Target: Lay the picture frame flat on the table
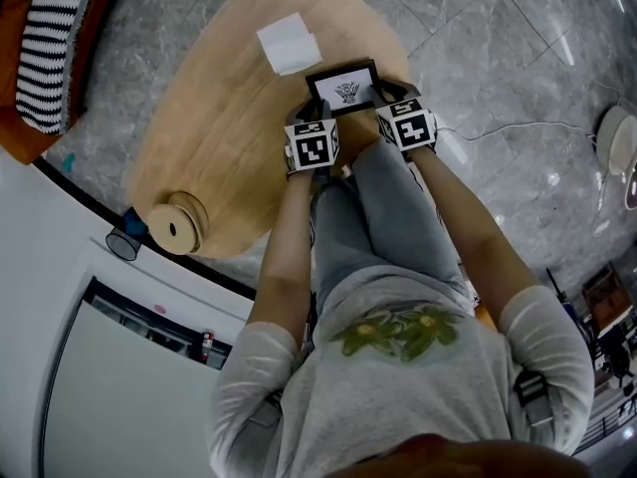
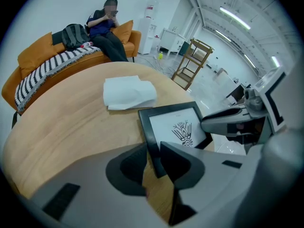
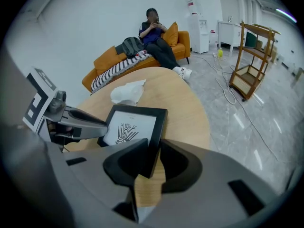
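The black picture frame [image 1: 343, 88], with a white print of a dark plant motif, is face up at the near edge of the oval wooden table [image 1: 229, 137]. My left gripper [image 1: 311, 111] is shut on its left side rail [image 2: 146, 132], which runs between the jaws. My right gripper [image 1: 390, 96] is shut on the right rail [image 3: 156, 132]. In the left gripper view, the right gripper [image 2: 223, 120] reaches in from the right. The frame [image 3: 130, 127] looks low and nearly level. I cannot tell whether its back touches the tabletop.
A folded white cloth [image 1: 289, 43] lies just beyond the frame. A round wooden piece [image 1: 177, 225] sits at the table's near left edge. An orange sofa with a striped blanket [image 1: 50, 38] holds a seated person [image 2: 107, 32]. A wooden shelf [image 2: 192, 61] and a floor cable [image 1: 518, 127] are off to the right.
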Demonstrator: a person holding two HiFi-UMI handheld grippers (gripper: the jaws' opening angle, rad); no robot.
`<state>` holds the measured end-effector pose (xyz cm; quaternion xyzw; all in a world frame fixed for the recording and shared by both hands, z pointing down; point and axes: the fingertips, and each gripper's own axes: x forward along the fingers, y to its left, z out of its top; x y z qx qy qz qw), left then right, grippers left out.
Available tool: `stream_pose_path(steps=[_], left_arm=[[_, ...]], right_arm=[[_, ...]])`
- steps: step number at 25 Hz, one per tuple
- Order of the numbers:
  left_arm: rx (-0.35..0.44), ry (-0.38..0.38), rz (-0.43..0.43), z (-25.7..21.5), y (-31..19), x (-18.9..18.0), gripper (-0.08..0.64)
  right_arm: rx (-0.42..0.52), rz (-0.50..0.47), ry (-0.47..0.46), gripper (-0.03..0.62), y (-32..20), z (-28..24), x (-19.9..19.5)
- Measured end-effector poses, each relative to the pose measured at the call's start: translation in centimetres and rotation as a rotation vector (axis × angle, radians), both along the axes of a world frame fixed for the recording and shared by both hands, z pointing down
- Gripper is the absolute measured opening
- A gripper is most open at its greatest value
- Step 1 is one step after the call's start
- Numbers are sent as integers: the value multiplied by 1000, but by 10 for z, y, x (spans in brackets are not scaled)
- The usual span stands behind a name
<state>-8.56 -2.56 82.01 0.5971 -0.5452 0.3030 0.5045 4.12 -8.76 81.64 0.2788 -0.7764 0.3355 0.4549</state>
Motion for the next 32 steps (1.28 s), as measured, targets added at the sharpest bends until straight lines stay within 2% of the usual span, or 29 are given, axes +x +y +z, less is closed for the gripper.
stream_pose_path(steps=[8,17,23,28,32], left_arm=[[-29,-30,32,13,3,-2,104],[21,-104,99,15,1,1,117],[8,-105,60,17,1,-1,115],[-8,-106,63,16,2,0,115],[-40,-98,14,17,2,-1,109]], right_arm=[[-18,-22,23,92,3,12,-2],[11,-69,30,103,8,20,-1],[29,-108,23,110,7,20,-5],[35,-104,22,110,9,22,-4],[29,-109,24,110,7,21,-5]])
